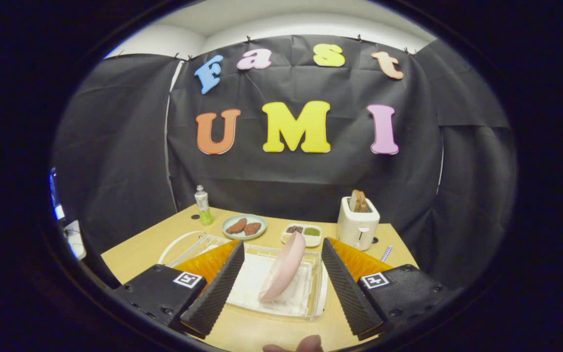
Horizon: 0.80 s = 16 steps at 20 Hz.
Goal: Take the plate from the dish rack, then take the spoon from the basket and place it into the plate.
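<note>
Wide-spread tongs [281, 281] hang above a clear plastic dish rack [311, 293], fingers parted and holding nothing, with a pale pink oval plate [284, 268] standing on edge between them. The plate leans tilted in the rack's wire grid, its rim uppermost, which seems to be why the tongs come in from above and in line with it: an upright rim offers both fingers a face to close on. No contact is made; the lift from the rack is judged not yet begun.

The spoon and its basket cannot be picked out with certainty; a white wire form [181, 244] lies just beside the rack, behind one finger.

The light wooden counter [135, 254] carries, beyond the rack, a green-tinted plastic bottle [203, 205], a round pale-green plate with two brown patties [244, 227], a small white two-part tray of dark and green fillings [303, 232] and a white toaster with bread in its slot [357, 220]. Black cloth walls close the booth on three sides under a white ceiling. A fingertip [306, 344] shows at the counter's near edge.
</note>
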Tool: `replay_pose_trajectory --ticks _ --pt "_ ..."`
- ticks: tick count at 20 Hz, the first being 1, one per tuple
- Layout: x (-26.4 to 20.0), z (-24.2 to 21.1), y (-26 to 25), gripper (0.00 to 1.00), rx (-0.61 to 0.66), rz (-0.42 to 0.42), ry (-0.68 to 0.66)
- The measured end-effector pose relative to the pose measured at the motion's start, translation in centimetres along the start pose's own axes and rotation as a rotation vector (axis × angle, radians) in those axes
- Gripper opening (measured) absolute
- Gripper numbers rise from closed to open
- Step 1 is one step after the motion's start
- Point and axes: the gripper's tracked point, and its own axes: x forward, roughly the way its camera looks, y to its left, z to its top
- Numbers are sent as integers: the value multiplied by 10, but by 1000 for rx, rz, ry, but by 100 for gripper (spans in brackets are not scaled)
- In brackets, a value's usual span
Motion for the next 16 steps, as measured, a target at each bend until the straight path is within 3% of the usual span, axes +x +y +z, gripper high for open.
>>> replay_pose_trajectory --ticks 5,13,16 --pt "53 -13 -6 100 10 -16 250" --pt "118 -44 -10 100 115 -31 515" --pt "134 -55 -11 92 168 -49 584"
